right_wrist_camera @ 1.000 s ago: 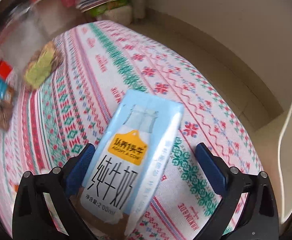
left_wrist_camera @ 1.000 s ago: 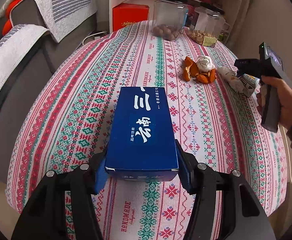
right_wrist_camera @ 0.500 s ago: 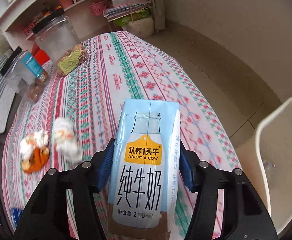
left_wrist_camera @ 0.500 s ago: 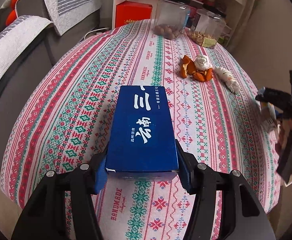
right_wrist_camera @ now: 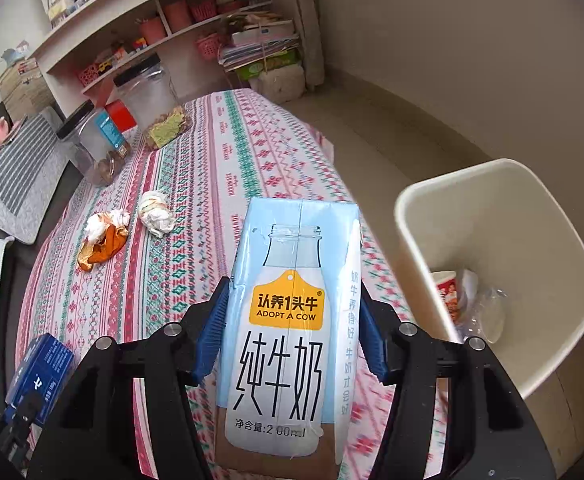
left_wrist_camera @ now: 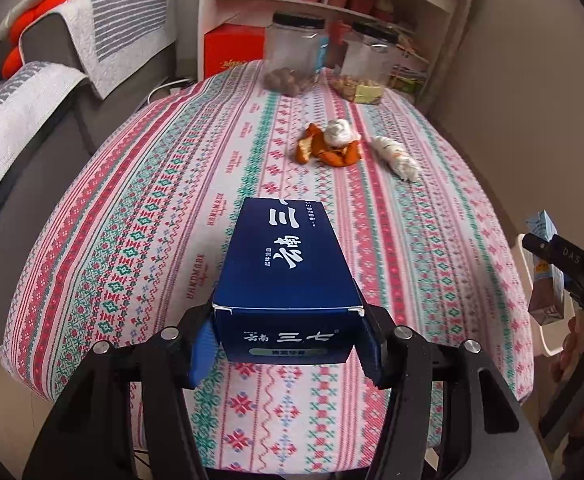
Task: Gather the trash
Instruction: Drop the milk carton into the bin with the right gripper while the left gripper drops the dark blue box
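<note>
Left gripper (left_wrist_camera: 288,344): fingers clamped on the blue box (left_wrist_camera: 288,264), held above the counter (left_wrist_camera: 132,216).
Right gripper (right_wrist_camera: 292,340): fingers closed on the milk carton (right_wrist_camera: 288,320) — beside the bin (right_wrist_camera: 411,216).
Counter: orange peel (left_wrist_camera: 327,152), crumpled tissue (left_wrist_camera: 397,158) — near the jars (left_wrist_camera: 295,52).

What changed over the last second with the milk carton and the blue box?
The right tongs closed on the milk carton, which a second ago sat loose between open pads, and carried it off the table toward the white bin, now in view beside it. The left tongs kept their grip on the blue box. The orange peel and the crumpled tissue stayed put on the tablecloth.
</note>
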`<state>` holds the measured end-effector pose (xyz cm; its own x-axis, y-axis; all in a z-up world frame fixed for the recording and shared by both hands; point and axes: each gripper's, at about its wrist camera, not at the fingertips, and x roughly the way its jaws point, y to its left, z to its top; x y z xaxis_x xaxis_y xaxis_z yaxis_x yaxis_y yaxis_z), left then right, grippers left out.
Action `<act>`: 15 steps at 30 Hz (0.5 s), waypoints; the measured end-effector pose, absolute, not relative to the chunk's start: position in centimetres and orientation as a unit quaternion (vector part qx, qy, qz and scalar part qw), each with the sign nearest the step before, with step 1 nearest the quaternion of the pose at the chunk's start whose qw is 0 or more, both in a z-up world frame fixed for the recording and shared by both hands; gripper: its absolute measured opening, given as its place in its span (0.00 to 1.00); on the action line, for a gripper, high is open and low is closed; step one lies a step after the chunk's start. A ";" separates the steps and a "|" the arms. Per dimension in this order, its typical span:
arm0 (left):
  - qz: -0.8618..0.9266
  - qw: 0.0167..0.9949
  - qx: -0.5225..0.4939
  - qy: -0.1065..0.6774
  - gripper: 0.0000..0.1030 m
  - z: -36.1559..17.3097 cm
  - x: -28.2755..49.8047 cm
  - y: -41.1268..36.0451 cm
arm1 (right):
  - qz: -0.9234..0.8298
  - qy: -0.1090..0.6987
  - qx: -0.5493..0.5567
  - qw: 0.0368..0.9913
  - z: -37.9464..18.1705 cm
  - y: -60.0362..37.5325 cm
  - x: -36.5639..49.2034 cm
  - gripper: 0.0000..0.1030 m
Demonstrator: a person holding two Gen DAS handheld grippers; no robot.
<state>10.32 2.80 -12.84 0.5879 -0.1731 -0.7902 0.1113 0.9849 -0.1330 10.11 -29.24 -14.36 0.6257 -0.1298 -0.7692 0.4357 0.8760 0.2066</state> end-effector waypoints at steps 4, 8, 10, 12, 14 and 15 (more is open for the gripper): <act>-0.094 0.898 -0.029 0.429 0.55 -11.2 9.0 1.8 | -0.186 0.386 0.191 0.883 -13.2 -30.8 7.7 0.54; -0.110 0.904 -0.020 0.413 0.55 -9.6 7.8 0.5 | -0.210 0.372 0.196 0.883 -12.3 -32.6 5.1 0.54; -0.118 0.906 -0.016 0.405 0.55 -8.9 7.1 -0.3 | -0.223 0.368 0.195 0.881 -12.0 -33.6 3.8 0.54; -0.127 0.908 -0.016 0.399 0.55 -8.3 6.5 -0.9 | -0.233 0.366 0.195 0.880 -11.8 -34.4 2.9 0.54; -0.138 0.908 -0.016 0.395 0.55 -7.8 5.9 -1.8 | -0.244 0.364 0.189 0.879 -11.7 -35.2 2.4 0.54; -0.141 0.908 -0.014 0.394 0.55 -7.6 5.7 -2.1 | -0.252 0.364 0.184 0.878 -11.6 -35.7 2.2 0.54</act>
<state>5.71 -2.07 -7.62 0.6491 -0.2676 -0.7121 0.2451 0.9597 -0.1372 2.15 -35.74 -11.58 0.6081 -0.3080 -0.7316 0.5756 0.8058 0.1392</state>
